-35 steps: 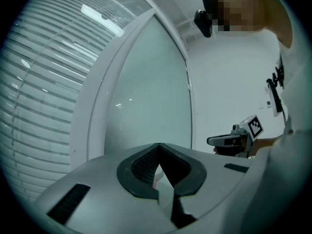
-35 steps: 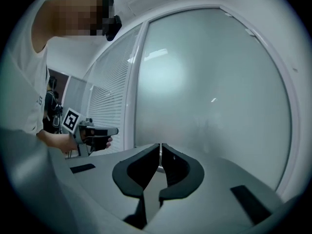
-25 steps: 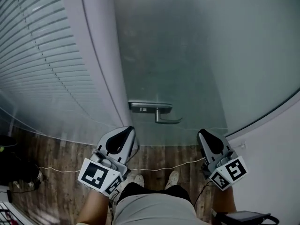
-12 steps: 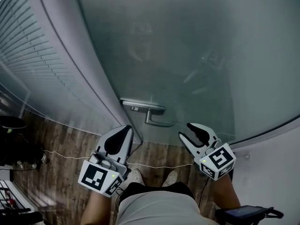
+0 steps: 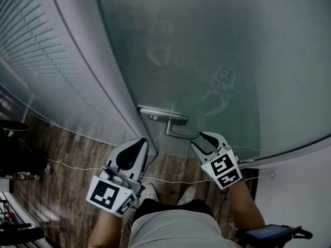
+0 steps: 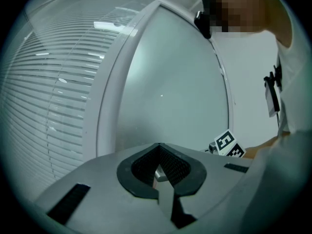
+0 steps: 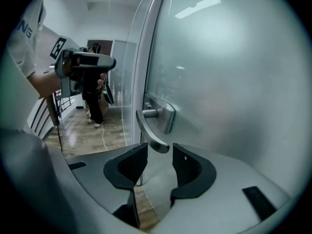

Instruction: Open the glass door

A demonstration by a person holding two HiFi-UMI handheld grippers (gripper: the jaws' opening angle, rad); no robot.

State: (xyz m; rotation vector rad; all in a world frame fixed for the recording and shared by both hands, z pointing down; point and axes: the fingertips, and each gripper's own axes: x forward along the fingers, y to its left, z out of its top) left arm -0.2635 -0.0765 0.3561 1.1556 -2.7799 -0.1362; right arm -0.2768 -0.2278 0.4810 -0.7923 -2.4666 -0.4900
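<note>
The frosted glass door (image 5: 207, 50) stands shut, with a metal lever handle (image 5: 178, 132) on a lock plate (image 5: 162, 115) near its left edge. My right gripper (image 5: 202, 140) is open at the lever's free end. Its jaws have just been opening. In the right gripper view the tip of the handle (image 7: 152, 135) lies between the jaw tips of that gripper (image 7: 160, 161), and the pads do not press on it. My left gripper (image 5: 135, 148) hangs shut and empty below the door's edge, left of the handle. Its jaws (image 6: 158, 152) meet in front of the door frame.
A grey door frame post (image 5: 98, 87) runs left of the door, with a glass panel and slatted blinds (image 5: 31, 61) beyond it. A white wall (image 5: 305, 190) is at the right. A white cable (image 5: 77, 165) crosses the wooden floor. A person (image 7: 95, 101) stands far down the corridor.
The right gripper has opened, dropped and swung left, from beside the door to the lever's free end. The left gripper has barely shifted.
</note>
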